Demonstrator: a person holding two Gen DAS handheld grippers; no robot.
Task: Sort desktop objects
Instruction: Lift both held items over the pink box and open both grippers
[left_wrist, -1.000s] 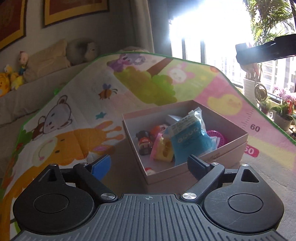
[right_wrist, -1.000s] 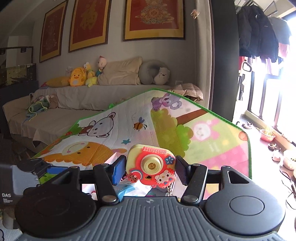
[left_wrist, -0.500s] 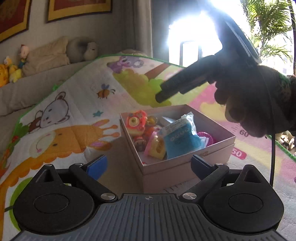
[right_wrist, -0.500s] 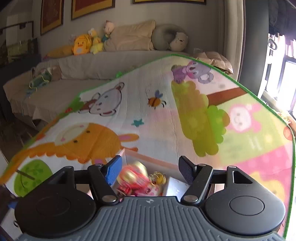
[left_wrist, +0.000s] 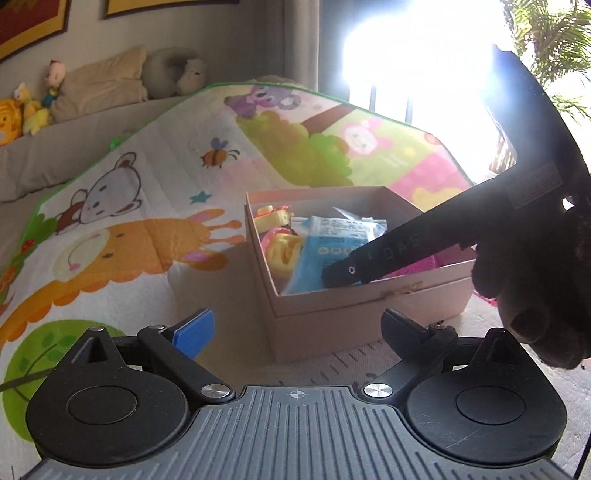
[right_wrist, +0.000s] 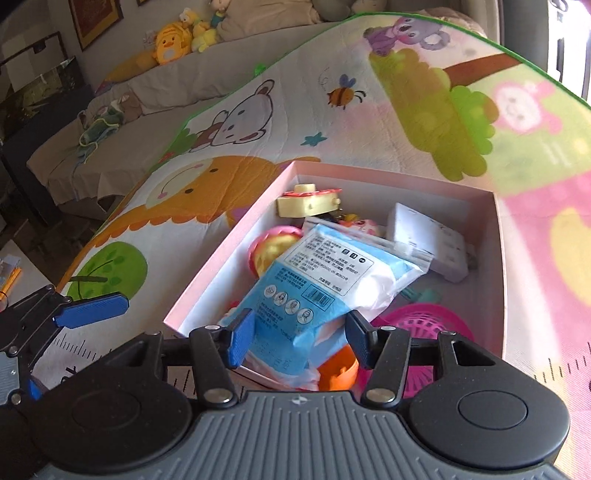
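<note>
With both grippers open and empty, lift the right gripper (right_wrist: 299, 339) straight up, clearing the blue packet (right_wrist: 314, 280) at the pink box's (right_wrist: 496, 258) six o'clock; left gripper (left_wrist: 297, 325) waits outside.

"DAS" stands on the black gripper body (left_wrist: 402, 254); the blue packet (right_wrist: 317, 280) carries print (too small to read, perhaps Chinese).

A: What sits under the right gripper (right_wrist: 299, 339)?

B: A pink box (right_wrist: 496, 236) on the cartoon play mat (right_wrist: 258, 122). The gripper's fingers are spread with nothing between them, just above a blue-and-white packet (right_wrist: 321, 273).

A: What else is inside?

B: A yellow toy camera (right_wrist: 308, 201) at the far end, a white block (right_wrist: 428, 236) to the right, a pink mesh basket (right_wrist: 424, 321) near the front. At the left edge, the other gripper's blue pad (right_wrist: 92, 314) shows.
</note>
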